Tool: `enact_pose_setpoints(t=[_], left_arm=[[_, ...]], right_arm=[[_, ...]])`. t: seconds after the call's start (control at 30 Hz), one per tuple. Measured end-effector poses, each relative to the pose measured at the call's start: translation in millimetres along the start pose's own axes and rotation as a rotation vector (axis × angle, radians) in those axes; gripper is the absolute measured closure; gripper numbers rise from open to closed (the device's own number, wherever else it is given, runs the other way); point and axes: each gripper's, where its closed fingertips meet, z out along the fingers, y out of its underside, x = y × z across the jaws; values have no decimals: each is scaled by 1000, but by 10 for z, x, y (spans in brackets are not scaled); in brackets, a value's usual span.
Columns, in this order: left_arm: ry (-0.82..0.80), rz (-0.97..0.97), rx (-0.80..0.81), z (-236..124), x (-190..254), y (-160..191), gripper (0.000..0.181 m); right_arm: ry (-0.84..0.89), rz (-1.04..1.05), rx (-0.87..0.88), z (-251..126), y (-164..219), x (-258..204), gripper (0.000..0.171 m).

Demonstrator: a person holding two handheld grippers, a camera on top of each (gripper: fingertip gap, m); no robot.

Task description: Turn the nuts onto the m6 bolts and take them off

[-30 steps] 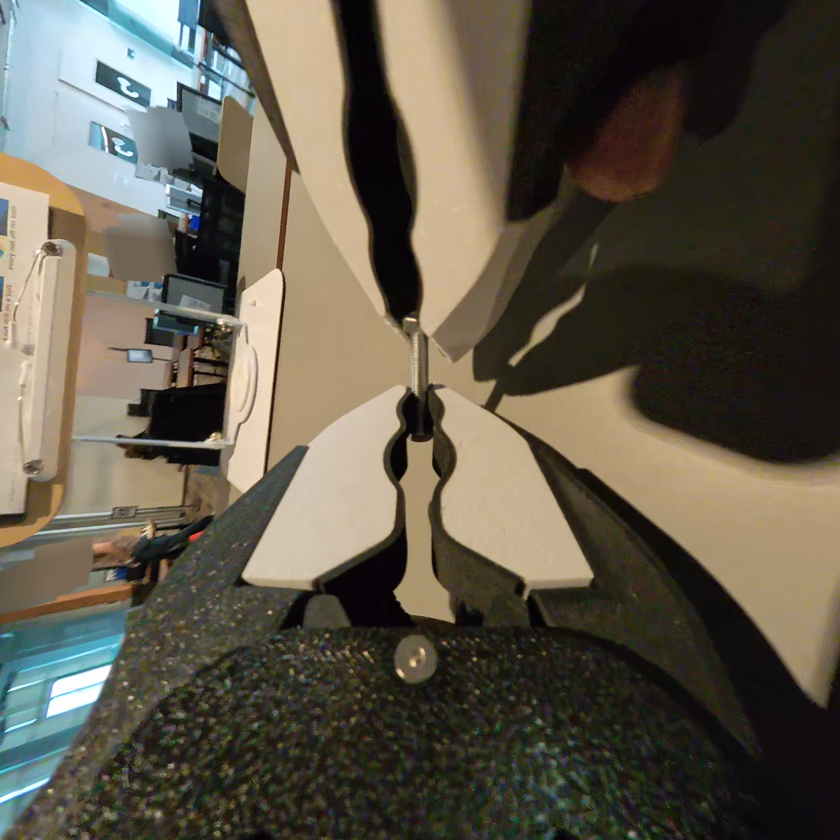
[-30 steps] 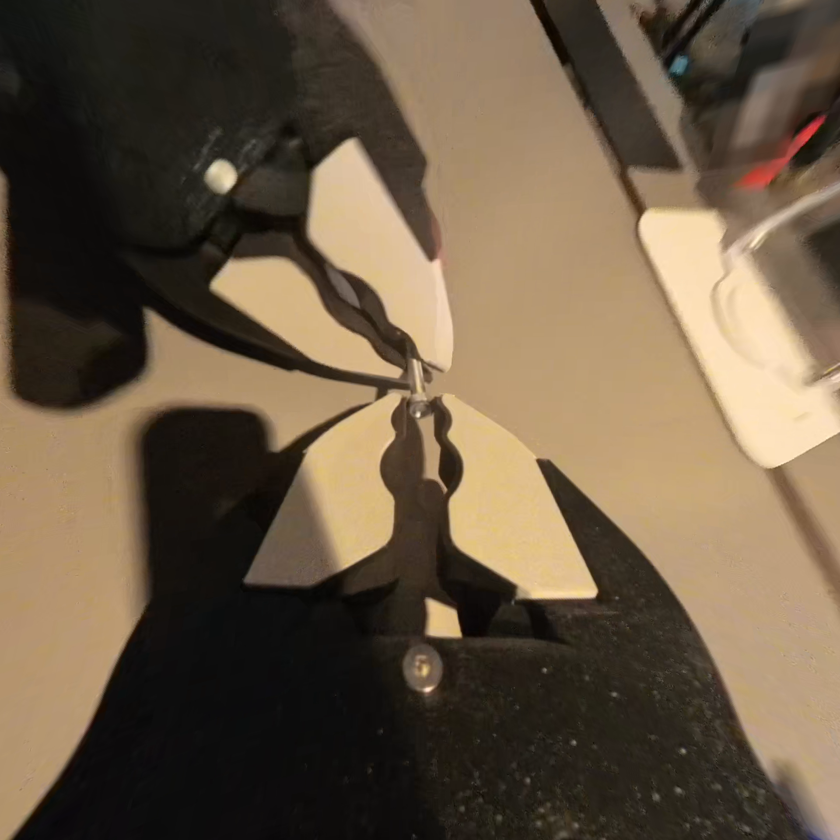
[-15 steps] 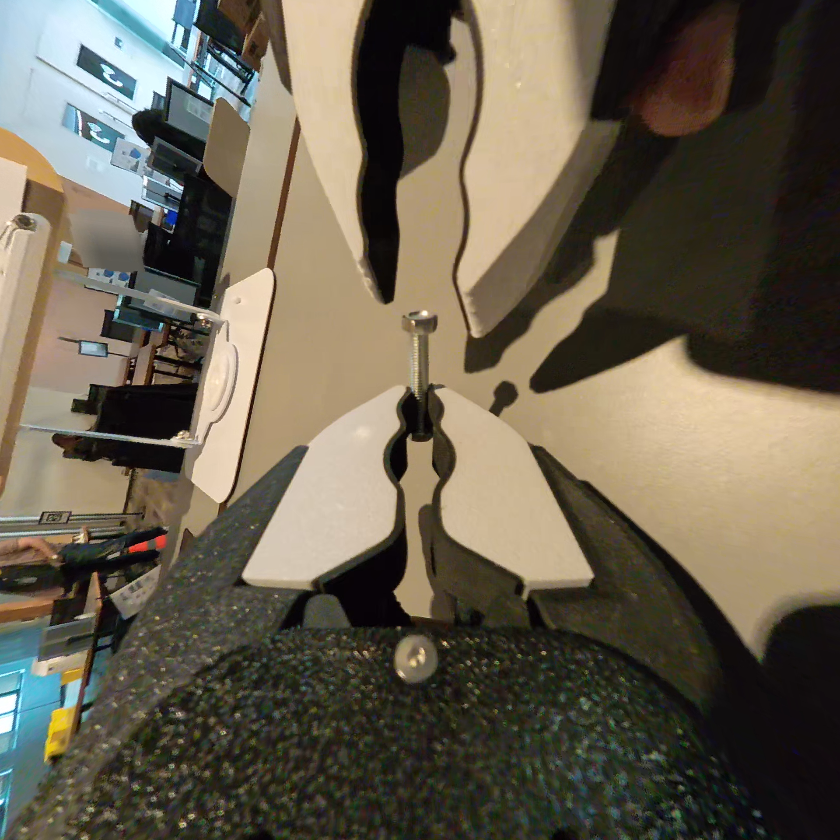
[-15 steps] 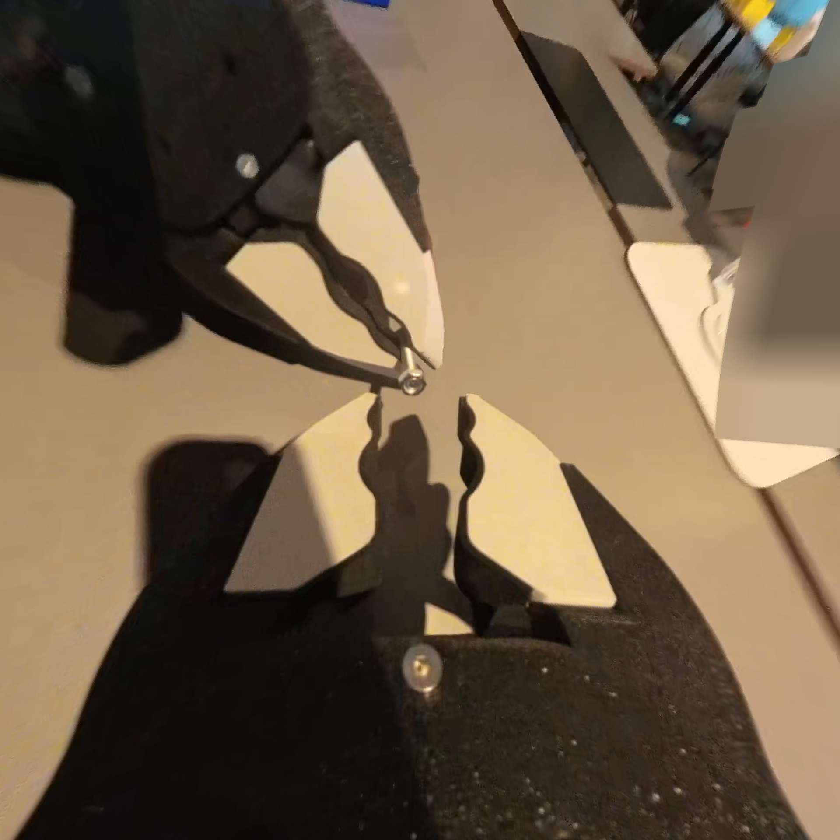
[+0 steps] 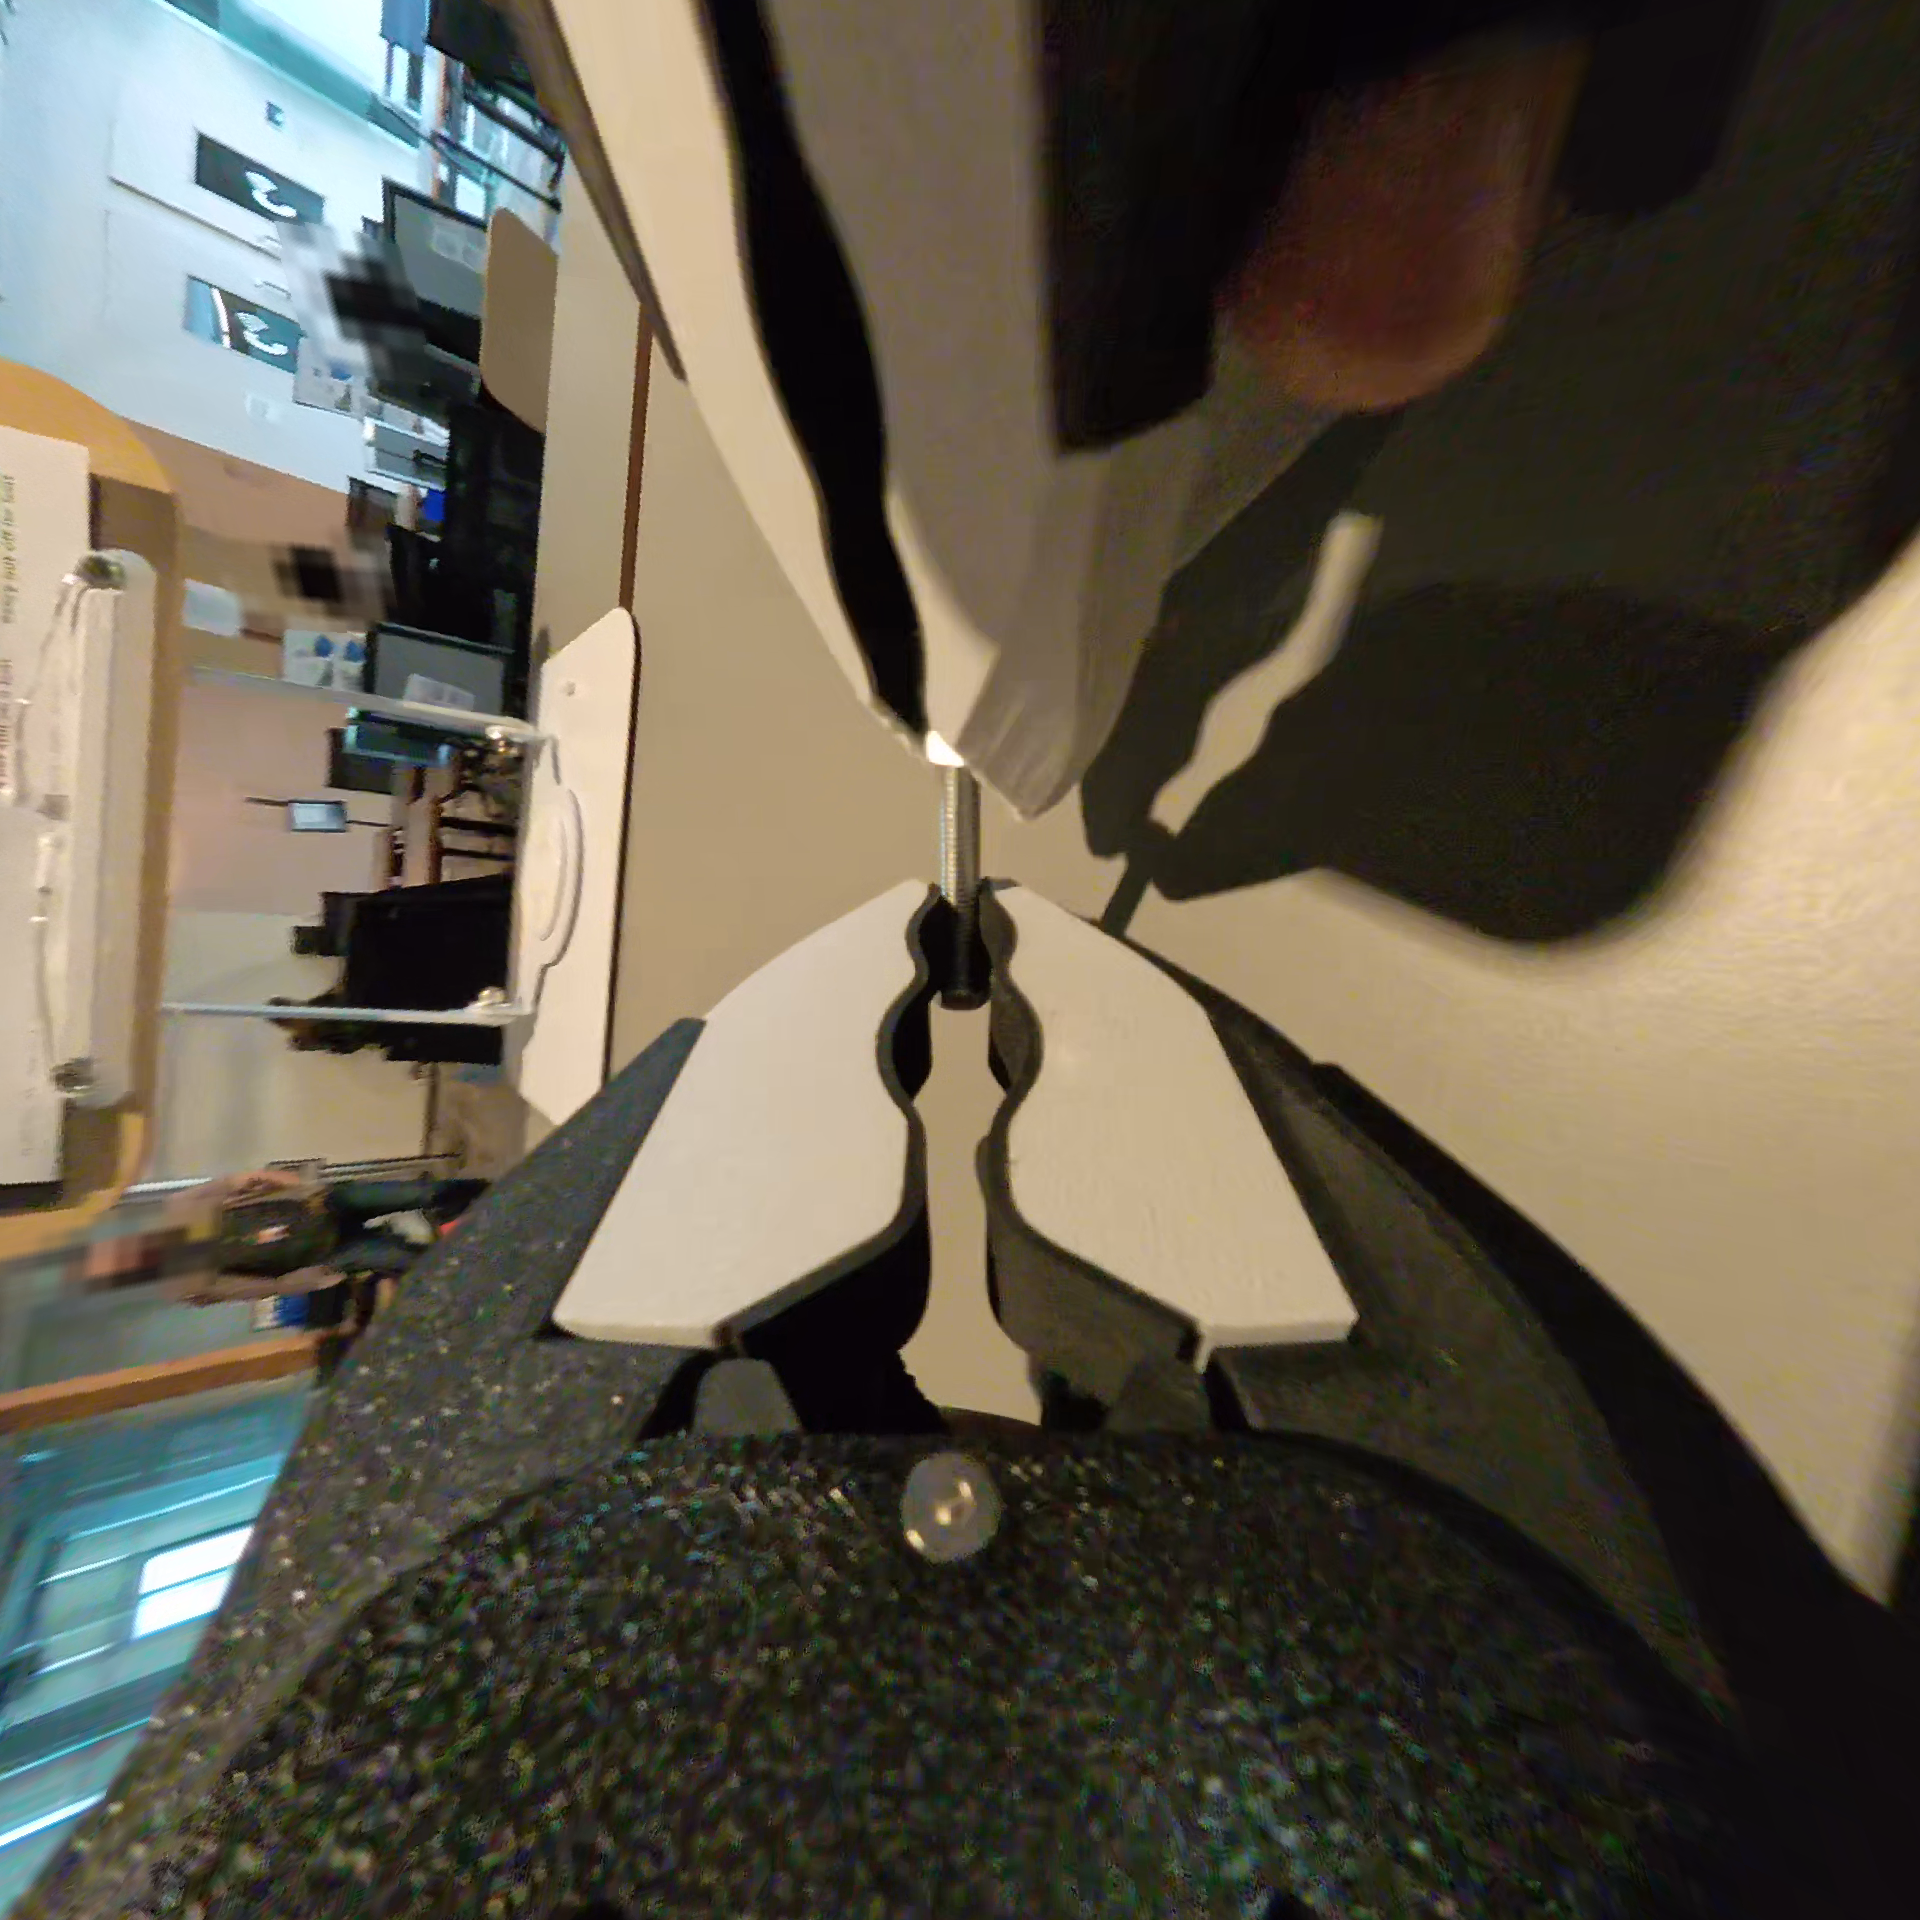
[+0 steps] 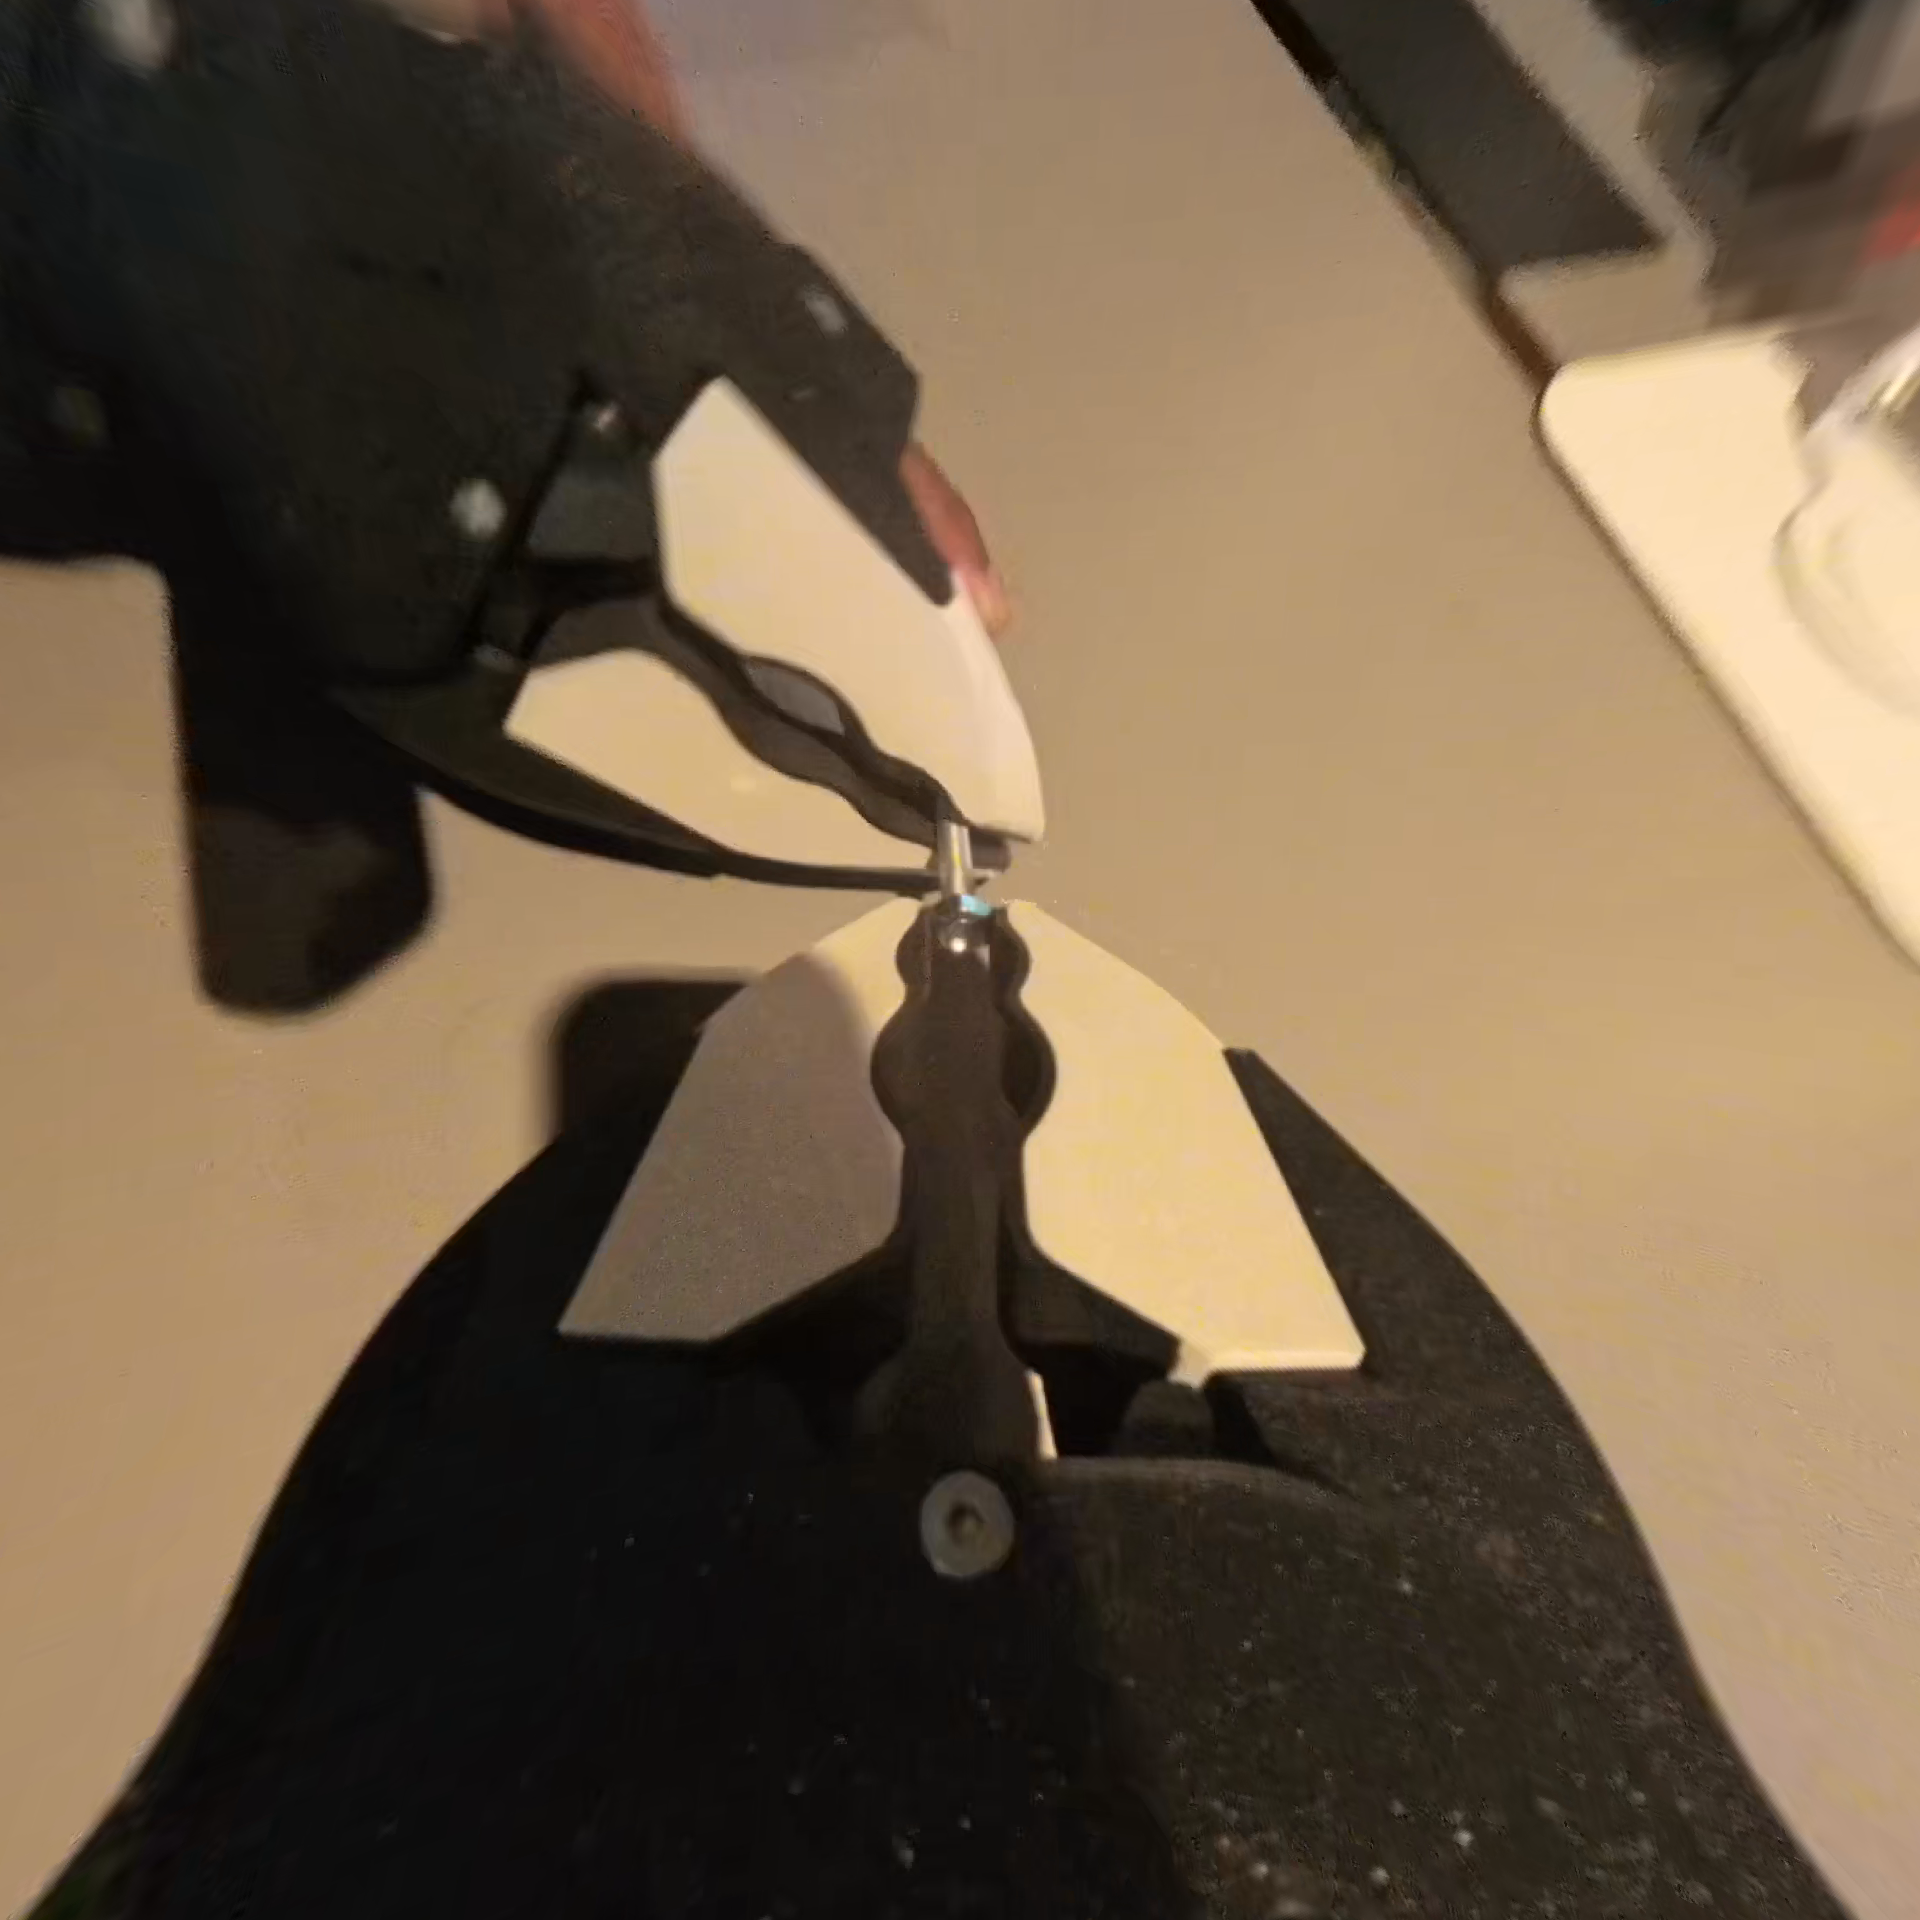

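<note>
Left wrist view: left gripper (image 5: pixel 961 914) clamped on the threaded end of the bolt (image 5: pixel 958 847), held above the tabletop (image 5: pixel 1455 1091); right gripper's tips closed over its far end. Small, rigid steel, light, likely slick; threads give purchase.

Right wrist view: right gripper (image 6: pixel 961 925) pinched on the bolt's head end (image 6: pixel 956 920), blurred. No separate nut discernible.

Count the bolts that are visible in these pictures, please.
1. A silver threaded metal bolt is held between the two tools: the left tool grips its shaft end, the right tool its other end. Others may be hidden.
</note>
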Motion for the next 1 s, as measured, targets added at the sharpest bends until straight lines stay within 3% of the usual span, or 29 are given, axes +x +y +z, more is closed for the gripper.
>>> enact_pose_setpoints(t=[0.07, 0.13, 0.2, 0.3, 0.53, 0.83, 1.0], left_arm=[[-10, 16, -13, 4, -4, 10, 176], [7, -46, 34, -4, -1, -52, 176], [21, -91, 49, -9, -9, -60, 176], [39, -117, 48, -7, -3, -23, 175], [89, -145, 77, -28, 45, -45, 176], [145, -141, 120, -51, 126, -113, 176], [132, -112, 113, -47, 131, -125, 176]], right_arm=[[-64, 175, 15, 20, 3, -15, 161], [-97, 204, 26, 30, 7, -11, 154], [-38, 94, 6, 30, 46, 59, 130], [73, -163, -22, -21, 77, 134, 119], [139, -482, 95, -183, -96, 31, 143], [116, -578, 60, -179, -8, -23, 147], [106, -595, 49, -149, -13, -76, 160]])
